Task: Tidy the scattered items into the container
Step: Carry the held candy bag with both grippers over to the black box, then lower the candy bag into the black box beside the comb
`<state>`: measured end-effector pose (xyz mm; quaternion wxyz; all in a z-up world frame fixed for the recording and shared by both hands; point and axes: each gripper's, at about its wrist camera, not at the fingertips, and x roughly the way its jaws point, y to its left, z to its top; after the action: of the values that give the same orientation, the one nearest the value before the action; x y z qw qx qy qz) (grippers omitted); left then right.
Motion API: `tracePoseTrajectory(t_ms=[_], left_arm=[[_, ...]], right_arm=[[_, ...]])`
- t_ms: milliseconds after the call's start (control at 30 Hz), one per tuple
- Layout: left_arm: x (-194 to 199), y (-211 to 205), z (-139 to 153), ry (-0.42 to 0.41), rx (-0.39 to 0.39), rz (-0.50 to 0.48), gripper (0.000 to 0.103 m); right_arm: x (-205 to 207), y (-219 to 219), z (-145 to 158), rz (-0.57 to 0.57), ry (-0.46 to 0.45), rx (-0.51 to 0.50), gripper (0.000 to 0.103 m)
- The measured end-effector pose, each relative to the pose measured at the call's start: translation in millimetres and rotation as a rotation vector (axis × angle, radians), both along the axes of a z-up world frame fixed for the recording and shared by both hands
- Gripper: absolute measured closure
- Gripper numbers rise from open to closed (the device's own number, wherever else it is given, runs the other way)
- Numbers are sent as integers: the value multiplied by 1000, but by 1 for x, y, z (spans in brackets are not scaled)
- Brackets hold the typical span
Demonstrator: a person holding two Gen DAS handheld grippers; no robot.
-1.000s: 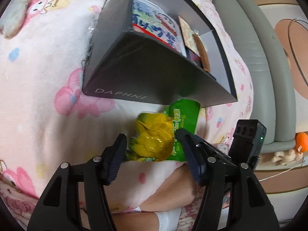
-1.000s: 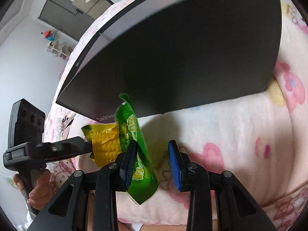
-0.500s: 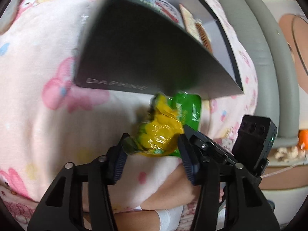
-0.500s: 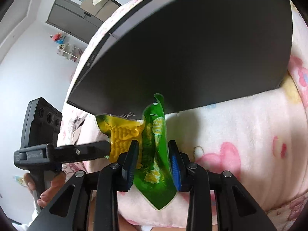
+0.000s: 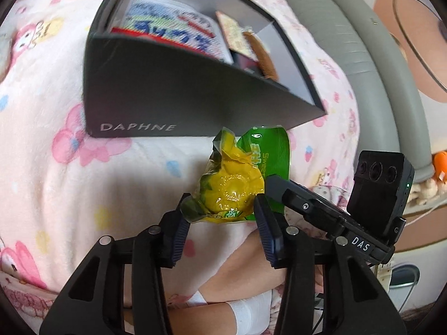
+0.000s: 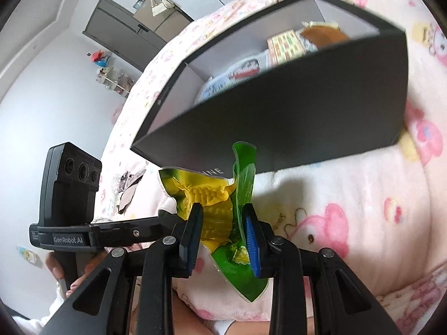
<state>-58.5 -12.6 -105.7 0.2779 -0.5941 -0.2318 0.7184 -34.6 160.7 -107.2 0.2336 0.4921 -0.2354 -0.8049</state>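
A sweet-corn packet, yellow at one end and green at the other, hangs just in front of the dark box lettered DAPHNE. My left gripper has the yellow end between its fingers; its jaws are closing and both pads touch the wrapper. In the right wrist view my right gripper is shut on the green part of the corn packet, with the left gripper's finger reaching in from the left. The box holds a blue-and-white packet, a card and a brown comb.
Everything lies on a pink cartoon-print blanket. A grey padded edge runs along the right, with an orange toy beyond it. A person's leg is under the grippers. A grey cabinet stands by the far wall.
Both grippers have risen with the corn packet, off the blanket. The left jaws have narrowed onto its yellow end. More of the box's inside now shows in both views.
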Motion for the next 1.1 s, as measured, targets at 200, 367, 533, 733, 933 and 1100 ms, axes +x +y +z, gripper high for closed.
tracePoseTrajectory(t_ms=[200, 367, 533, 733, 933, 1100], left_arm=[[7, 3, 27, 69, 6, -30, 58], [0, 2, 56, 115, 3, -34, 58], [-32, 11, 76, 155, 14, -34, 58], [-97, 5, 87, 159, 32, 5, 58], [-138, 4, 66, 127, 16, 30, 58], [-143, 3, 34, 62, 0, 15, 58]], right_arm=[[7, 11, 21, -11, 51, 18, 77], [11, 13, 48, -29, 126, 38, 77], [-12, 21, 74, -22, 182, 57, 77], [-73, 20, 96, 3, 210, 98, 77], [-126, 6, 93, 24, 203, 166, 77], [-138, 8, 63, 15, 127, 137, 77]])
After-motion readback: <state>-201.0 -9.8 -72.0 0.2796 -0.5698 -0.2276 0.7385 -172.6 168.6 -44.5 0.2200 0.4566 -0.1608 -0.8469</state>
